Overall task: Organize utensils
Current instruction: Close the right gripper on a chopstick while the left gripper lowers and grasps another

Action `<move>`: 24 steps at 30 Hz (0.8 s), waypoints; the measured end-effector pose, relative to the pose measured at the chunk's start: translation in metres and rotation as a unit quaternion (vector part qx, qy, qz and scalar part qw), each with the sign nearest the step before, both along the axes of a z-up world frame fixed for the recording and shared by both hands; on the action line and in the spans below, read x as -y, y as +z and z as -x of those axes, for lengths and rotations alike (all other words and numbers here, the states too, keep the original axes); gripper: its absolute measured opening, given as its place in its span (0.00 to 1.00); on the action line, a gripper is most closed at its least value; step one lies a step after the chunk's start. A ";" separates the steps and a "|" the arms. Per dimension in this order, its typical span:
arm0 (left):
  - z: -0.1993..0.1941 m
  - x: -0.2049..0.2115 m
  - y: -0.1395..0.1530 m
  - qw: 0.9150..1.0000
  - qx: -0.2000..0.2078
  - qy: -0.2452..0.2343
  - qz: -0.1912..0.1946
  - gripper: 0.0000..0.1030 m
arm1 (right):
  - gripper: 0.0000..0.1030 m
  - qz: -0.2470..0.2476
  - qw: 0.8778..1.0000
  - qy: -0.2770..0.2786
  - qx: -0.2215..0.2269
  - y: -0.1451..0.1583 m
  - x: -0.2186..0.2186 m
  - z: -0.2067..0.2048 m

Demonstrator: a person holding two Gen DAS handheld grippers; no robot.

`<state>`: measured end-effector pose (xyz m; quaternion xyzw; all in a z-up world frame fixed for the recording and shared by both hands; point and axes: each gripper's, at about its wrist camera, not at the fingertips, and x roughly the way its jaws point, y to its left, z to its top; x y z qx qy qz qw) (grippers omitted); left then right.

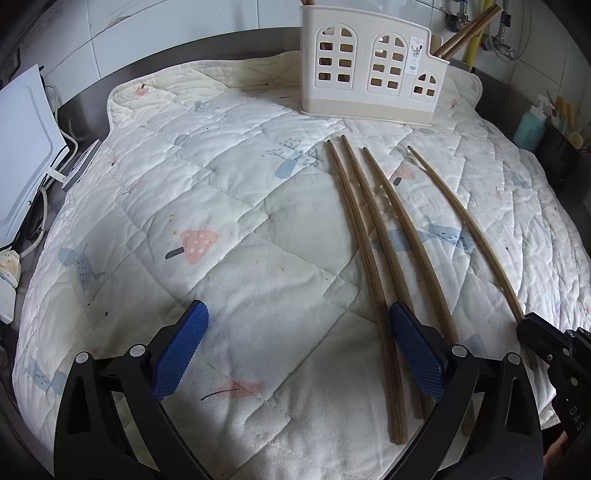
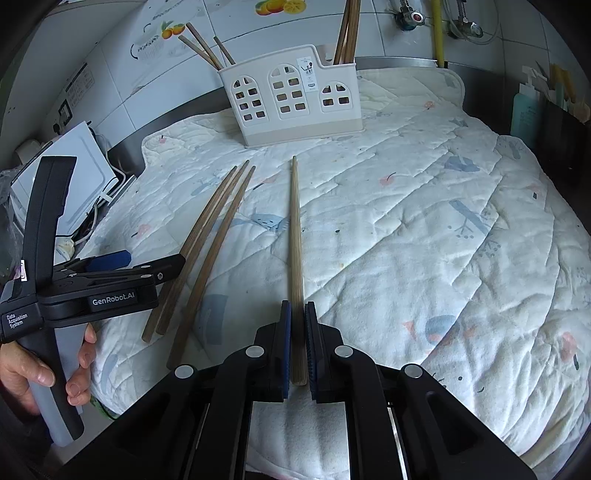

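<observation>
Four long wooden chopsticks lie on a quilted cloth mat (image 1: 236, 206) spread over the tabletop, brown and slender, tapering toward the far tips and darker at the thick near ends. Three chopsticks (image 2: 207, 243) form a loose group, two of them side by side and touching along much of their length, the third angled just beside them. The fourth chopstick (image 2: 295, 258) lies apart to their right, pointing almost straight toward the holder.

The right hand-held gripper (image 2: 297, 343) is clenched on the thick end of that single chopstick, its blue pads pressing both sides while the rest of the stick rests on the mat. The left hand-held gripper (image 1: 299, 354) is released, jaws spread wide with nothing between them; its right pad sits over the near part of the grouped chopsticks. In the right wrist view a person's hand (image 2: 40, 373) grips its handle.

At the far edge of the mat stands a cream plastic utensil holder (image 1: 373, 70) with arched, window-shaped cutouts and a small label. Its taller left compartment holds several chopsticks (image 2: 201, 46) leaning left; the lower right compartment holds a bunch of chopsticks (image 2: 349, 29) standing nearly upright.

The mat is white with a pale print of mushrooms, trees and animals.
</observation>
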<state>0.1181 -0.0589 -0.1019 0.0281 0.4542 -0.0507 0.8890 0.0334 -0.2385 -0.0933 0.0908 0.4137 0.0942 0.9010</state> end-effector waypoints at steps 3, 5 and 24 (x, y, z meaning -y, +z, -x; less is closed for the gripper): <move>0.000 0.002 0.000 1.000 0.004 0.003 -0.009 0.94 | 0.07 0.003 1.000 0.000 0.001 0.000 -0.001 0.000; 0.000 0.000 0.001 1.000 0.008 0.011 -0.015 0.93 | 0.07 0.005 1.000 0.000 0.002 0.000 -0.001 0.001; 0.020 -0.014 0.009 0.997 0.060 -0.031 0.039 0.39 | 0.07 0.011 1.000 -0.005 0.006 0.000 -0.002 0.005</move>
